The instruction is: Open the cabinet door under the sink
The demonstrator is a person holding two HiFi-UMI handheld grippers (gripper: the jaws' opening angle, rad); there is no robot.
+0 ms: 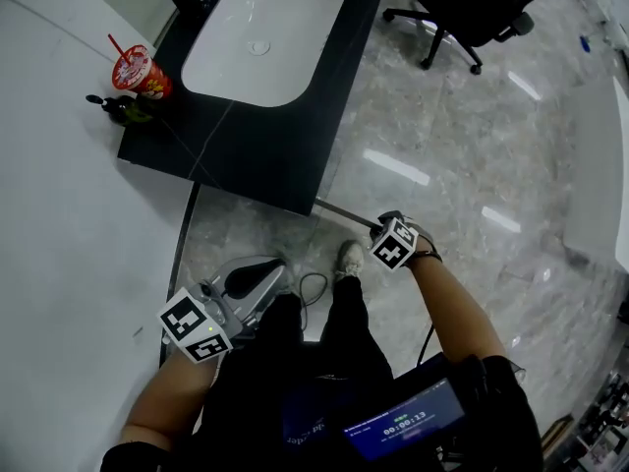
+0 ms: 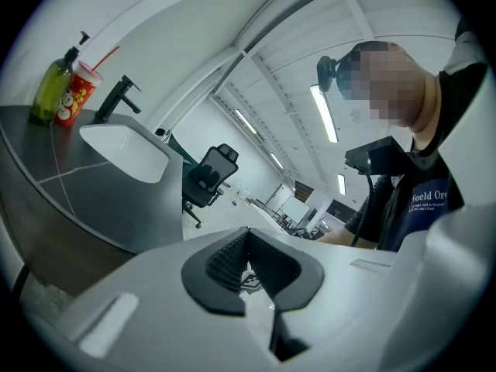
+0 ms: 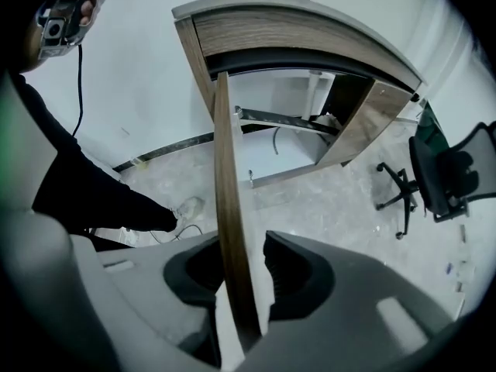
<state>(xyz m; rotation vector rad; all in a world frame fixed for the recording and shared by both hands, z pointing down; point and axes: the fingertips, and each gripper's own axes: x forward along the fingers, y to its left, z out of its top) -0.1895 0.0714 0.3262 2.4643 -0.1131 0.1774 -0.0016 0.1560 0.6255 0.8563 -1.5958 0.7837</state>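
The cabinet under the white sink (image 1: 260, 32) stands open. In the right gripper view its wood-faced left door (image 3: 226, 192) swings toward me, edge-on, with the bare white inside (image 3: 287, 130) behind it. My right gripper (image 3: 242, 285) points down over that edge, which runs between the jaws with a thin gap at the pads. In the head view the door (image 1: 344, 211) is a thin line below the dark counter (image 1: 256, 146), with the right gripper (image 1: 385, 224) at its outer end. My left gripper (image 1: 275, 271) (image 2: 249, 266) hangs by my left leg, shut and holding nothing.
The cabinet's right door (image 3: 364, 126) also hangs open. A red cup (image 1: 138, 70) and a green bottle (image 1: 123, 111) stand at the counter's left corner. A black office chair (image 1: 472, 8) is on the marble floor to the right. My shoe (image 1: 349, 257) and a cable lie beside the door.
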